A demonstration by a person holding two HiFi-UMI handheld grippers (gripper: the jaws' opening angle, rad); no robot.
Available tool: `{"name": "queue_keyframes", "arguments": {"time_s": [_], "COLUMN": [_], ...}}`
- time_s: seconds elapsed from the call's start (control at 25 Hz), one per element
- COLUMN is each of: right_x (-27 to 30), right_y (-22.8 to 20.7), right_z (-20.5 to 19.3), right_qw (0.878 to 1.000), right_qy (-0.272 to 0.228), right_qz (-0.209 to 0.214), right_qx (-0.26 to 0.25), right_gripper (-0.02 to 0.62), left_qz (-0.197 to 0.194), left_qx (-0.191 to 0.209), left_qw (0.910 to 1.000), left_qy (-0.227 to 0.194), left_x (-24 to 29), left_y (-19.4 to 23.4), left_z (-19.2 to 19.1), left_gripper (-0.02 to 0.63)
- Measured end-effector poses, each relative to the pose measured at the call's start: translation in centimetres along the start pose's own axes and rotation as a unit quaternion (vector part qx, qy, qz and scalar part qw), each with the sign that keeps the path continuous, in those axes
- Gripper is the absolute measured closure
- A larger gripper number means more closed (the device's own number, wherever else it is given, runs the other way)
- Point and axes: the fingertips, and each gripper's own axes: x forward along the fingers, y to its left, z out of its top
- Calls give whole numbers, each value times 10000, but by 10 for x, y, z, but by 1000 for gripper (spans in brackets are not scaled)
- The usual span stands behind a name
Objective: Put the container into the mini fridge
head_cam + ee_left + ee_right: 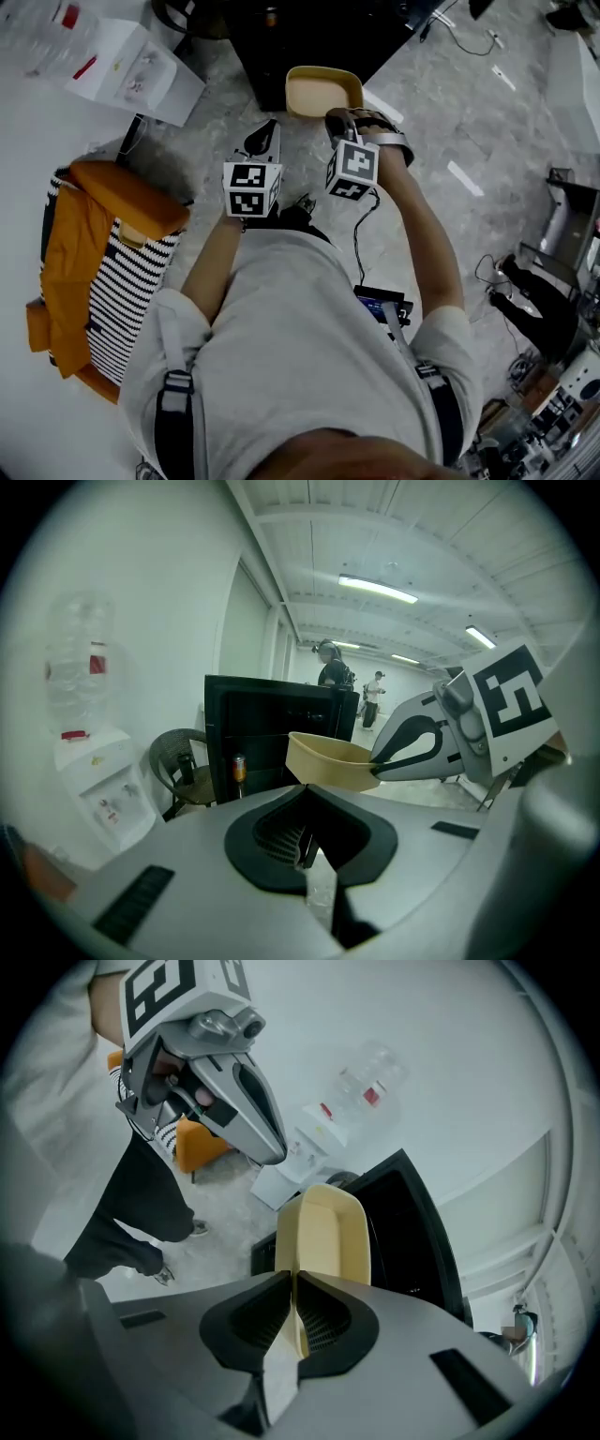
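Note:
A shallow tan container (323, 92) hangs just in front of the black mini fridge (309, 37). My right gripper (339, 120) is shut on its near rim. In the right gripper view the thin rim stands edge-on between the pads of that gripper (295, 1326), and the container (323, 1232) reaches toward the dark fridge (412, 1232). My left gripper (266, 136) floats beside it on the left, shut and holding nothing. In the left gripper view its jaws (307, 850) meet, with the container (328, 761) and the right gripper (403, 752) ahead of the fridge (262, 724).
A white water dispenser (131, 66) stands left of the fridge, with a wicker chair (183, 771) between them. A seat with an orange jacket and striped cloth (103, 244) is at the left. Equipment and cables (562, 225) lie on the floor at the right.

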Motion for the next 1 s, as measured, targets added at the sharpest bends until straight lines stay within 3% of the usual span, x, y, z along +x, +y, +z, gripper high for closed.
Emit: {"name": "queue_keyframes", "arguments": {"time_s": [0.28,0.56,0.8,1.0], "right_x": [15,51,83,97], "right_y": [12,2,10,3], "right_z": [-5,-20,-17,-13], "right_qw": [9998,9997,9994,9991], "right_qy": [-160,-141,-21,39], "right_qz": [111,75,287,287], "right_qx": [20,210,192,299], "right_gripper": [543,543,543,543], "left_qz": [160,151,49,204], "left_qx": [41,61,314,77], "left_qw": [9994,9989,9985,9990], "left_qy": [303,432,450,402], "left_x": [-1,32,46,56], "left_y": [0,0,14,41], "left_z": [-26,-44,-55,-59], "left_gripper": [594,594,594,594]}}
